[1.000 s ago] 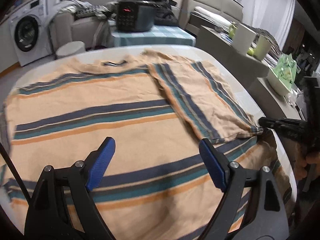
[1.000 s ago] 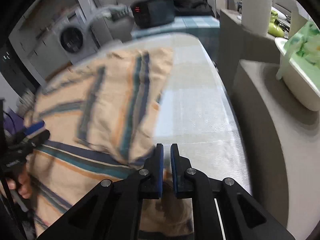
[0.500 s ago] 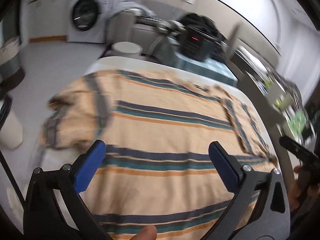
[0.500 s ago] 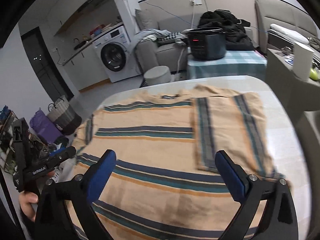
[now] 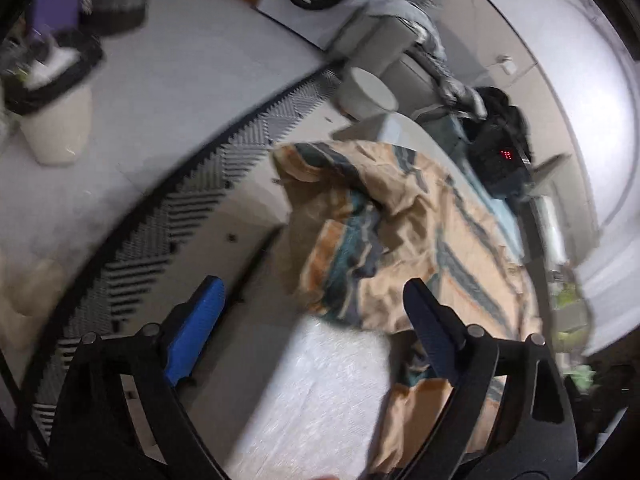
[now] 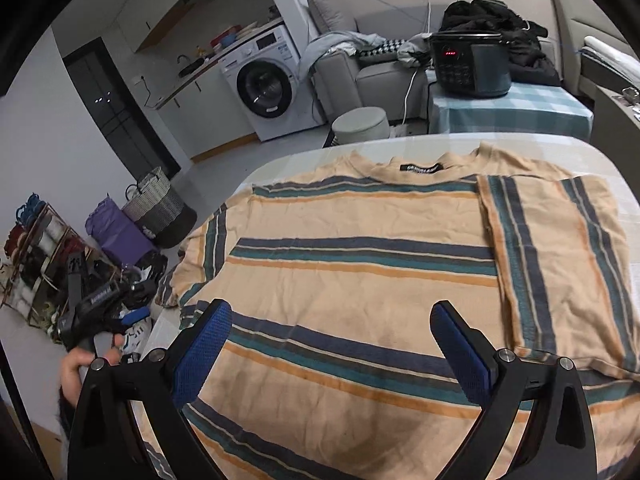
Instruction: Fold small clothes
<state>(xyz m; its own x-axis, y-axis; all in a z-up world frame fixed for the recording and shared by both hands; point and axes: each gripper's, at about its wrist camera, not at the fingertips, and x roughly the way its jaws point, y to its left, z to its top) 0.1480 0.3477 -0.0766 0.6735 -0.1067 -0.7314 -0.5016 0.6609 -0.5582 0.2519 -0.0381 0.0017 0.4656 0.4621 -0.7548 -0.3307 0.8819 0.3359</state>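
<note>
Striped shirt (image 6: pixel 360 272) flat on worktop (image 6: pixel 624 208): one sleeve side folded in, other sleeve (image 5: pixel 344 232) pending. Right gripper (image 6: pixel 332 348) fingers spread, empty; left gripper (image 5: pixel 316 328) fingers closing, nothing between.

The right gripper (image 6: pixel 332 344) has been opened wide and pulled back off the folded right sleeve (image 6: pixel 560 264). The left gripper (image 5: pixel 312 320) has been swung to the shirt's (image 6: pixel 360 280) left sleeve (image 5: pixel 344 232); its jaws are closing, nothing between them.
</note>
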